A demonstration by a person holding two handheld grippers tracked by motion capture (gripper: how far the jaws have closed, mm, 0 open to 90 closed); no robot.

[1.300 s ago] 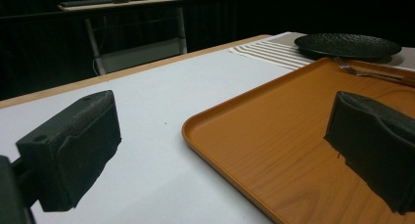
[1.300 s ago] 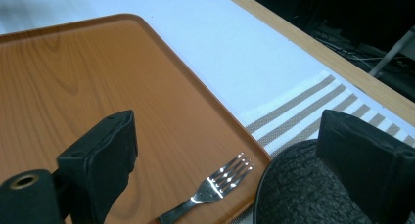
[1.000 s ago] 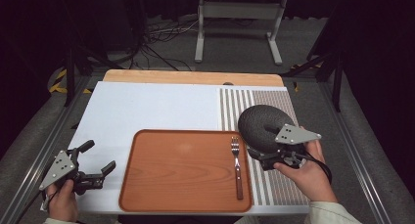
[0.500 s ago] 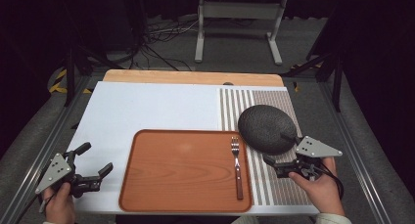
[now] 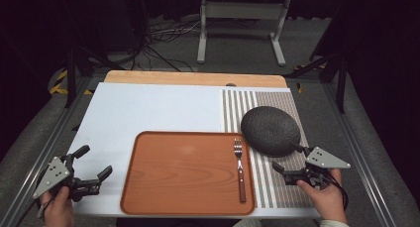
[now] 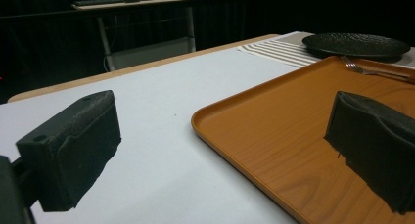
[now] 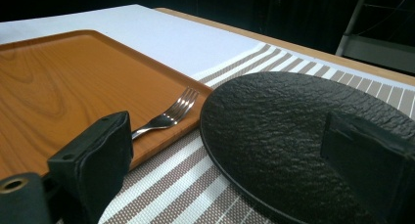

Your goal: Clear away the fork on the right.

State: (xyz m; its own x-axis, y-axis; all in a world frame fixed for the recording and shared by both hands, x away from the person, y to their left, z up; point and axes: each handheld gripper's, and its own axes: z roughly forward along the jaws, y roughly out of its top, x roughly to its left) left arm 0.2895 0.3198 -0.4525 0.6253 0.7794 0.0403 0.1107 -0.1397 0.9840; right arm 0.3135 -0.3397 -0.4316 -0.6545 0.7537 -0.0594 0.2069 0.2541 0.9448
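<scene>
right hand-held gripper [image 5: 288, 158] spread wide, empty, just beside the black plate [image 5: 271, 130] on the striped mat [image 5: 285, 187], fork [image 5: 239, 169] on the wooden tray [image 5: 183, 172], left hand-held gripper [image 5: 91, 163] wide open over the bench [image 5: 148, 108]

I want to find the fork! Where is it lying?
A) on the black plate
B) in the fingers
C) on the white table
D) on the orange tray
D: the fork lies along the right edge of the orange tray, beside the black plate.
</scene>
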